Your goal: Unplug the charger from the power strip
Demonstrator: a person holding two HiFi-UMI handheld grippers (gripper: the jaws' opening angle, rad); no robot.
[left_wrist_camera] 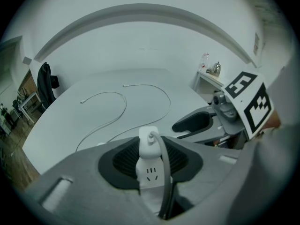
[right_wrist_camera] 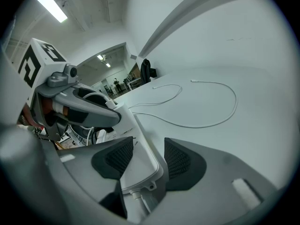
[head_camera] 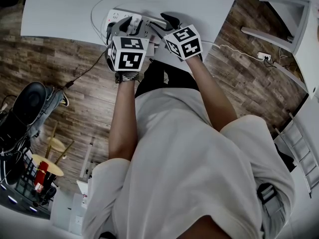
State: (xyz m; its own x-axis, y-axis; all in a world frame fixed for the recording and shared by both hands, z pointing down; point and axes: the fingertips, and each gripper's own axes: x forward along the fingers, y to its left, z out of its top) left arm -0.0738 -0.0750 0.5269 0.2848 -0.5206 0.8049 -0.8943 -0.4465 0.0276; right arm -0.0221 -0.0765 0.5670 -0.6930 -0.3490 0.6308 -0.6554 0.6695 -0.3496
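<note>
Head view shows a person leaning over a broad white table (head_camera: 65, 9), with both grippers meeting near its front edge. The left gripper (left_wrist_camera: 150, 145) is clamped on a small white charger block (left_wrist_camera: 148, 138), and its dark ribbed pads (left_wrist_camera: 123, 159) press the block from both sides. The charger sits on a long white plastic power strip (right_wrist_camera: 138, 165). Its length runs away from that gripper's camera, along the jaws. A thick grey cable (left_wrist_camera: 165, 172) leaves the charger's far end and comes back toward the camera, past a three-slot socket.

The strip lies flat, its long axis running from one gripper to the other. The right gripper (right_wrist_camera: 149, 145) is closed over the strip's end, where a short white cord (right_wrist_camera: 133, 195) comes out. A thin white wire (left_wrist_camera: 124, 108) loops loose on the table beyond.
</note>
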